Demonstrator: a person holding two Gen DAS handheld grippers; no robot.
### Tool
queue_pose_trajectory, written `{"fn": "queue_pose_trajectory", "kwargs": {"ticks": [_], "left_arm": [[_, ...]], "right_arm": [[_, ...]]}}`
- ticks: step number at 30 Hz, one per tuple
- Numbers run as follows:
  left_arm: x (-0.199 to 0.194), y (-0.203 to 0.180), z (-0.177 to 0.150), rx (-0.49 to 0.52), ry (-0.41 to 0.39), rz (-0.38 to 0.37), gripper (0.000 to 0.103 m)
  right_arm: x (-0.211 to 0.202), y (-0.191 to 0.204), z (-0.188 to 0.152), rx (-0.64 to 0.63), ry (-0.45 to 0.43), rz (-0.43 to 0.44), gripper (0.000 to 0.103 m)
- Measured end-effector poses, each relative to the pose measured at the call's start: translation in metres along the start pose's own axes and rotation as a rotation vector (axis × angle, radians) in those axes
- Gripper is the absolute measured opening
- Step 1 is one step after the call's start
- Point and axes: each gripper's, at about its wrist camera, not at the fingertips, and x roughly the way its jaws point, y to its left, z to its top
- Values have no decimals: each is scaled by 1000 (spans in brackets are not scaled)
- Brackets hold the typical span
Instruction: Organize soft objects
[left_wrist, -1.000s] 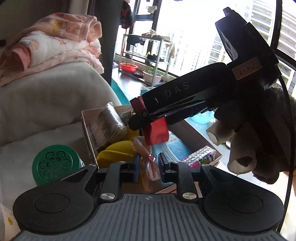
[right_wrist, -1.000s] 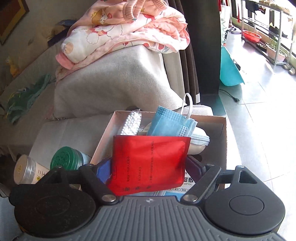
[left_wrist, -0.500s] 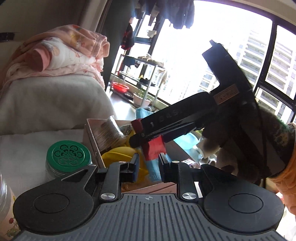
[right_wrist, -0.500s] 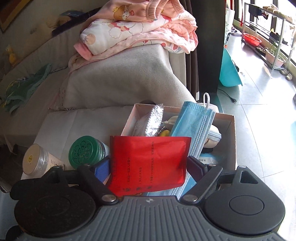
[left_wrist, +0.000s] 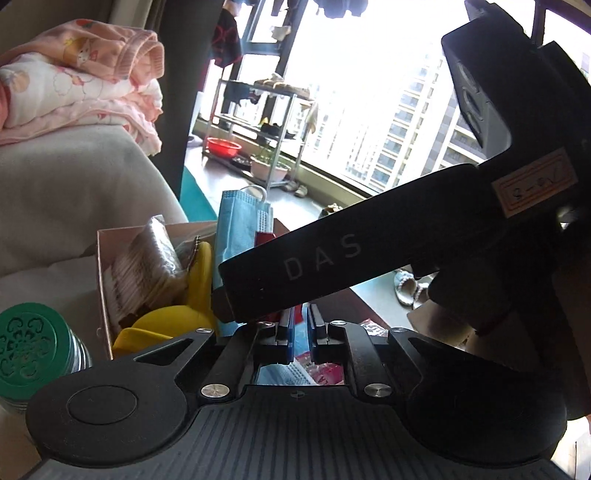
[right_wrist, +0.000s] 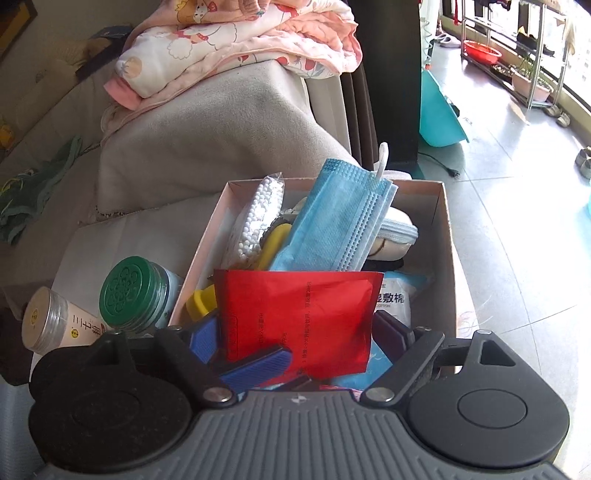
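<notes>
Strong daylight floods through the window (left_wrist: 369, 92), blowing out the sky and silhouetting nearer shapes; the tiled floor (right_wrist: 517, 221) glares, and fisheye distortion bends the edges.

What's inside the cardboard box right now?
In the cardboard box: a blue face mask, a bag of white beads, something yellow and a cotton pack. The red packet hides what lies beneath.

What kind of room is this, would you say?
Most likely a living room in a high-rise flat: a covered sofa piled with pink bedding, tall windows facing apartment towers, and a metal rack by the glass.
</notes>
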Motion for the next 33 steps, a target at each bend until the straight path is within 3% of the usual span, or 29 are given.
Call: {"fn": "queue_pose_trajectory", "kwargs": {"ticks": [2, 6, 11, 16, 21, 24, 27, 29, 31, 33], "left_arm": [[6, 5, -3, -1, 30, 56, 17], [-6, 23, -9, -108, -1, 1, 15], [-49, 13, -10, -42, -52, 4, 18], [-94, 13, -21, 2, -92, 75, 18], [-134, 17, -55, 33, -43, 153, 18], [-156, 17, -90, 28, -1, 242, 18], [-167, 19, -121, -19, 37, 366, 18], [-166, 20, -135, -47, 61, 433, 18], [-160, 23, -144, -75, 105, 451, 18], [-157, 19, -149, -67, 96, 459, 21]], "right_arm": [[-14, -1, -4, -9, -59, -26, 85], [-44, -3, -10, 15, -194, -42, 85], [-60, -7, -10, 89, -211, 57, 85], [-80, -3, -22, 81, -264, 167, 85], [-106, -4, -55, 106, -322, 261, 85], [-118, 0, -92, 112, -365, 219, 85], [-111, 22, -134, 57, -376, 100, 85], [-93, 41, -159, 13, -347, 10, 85], [-69, 57, -181, -26, -285, -68, 85], [-49, 67, -194, -52, -235, -94, 85]]}}
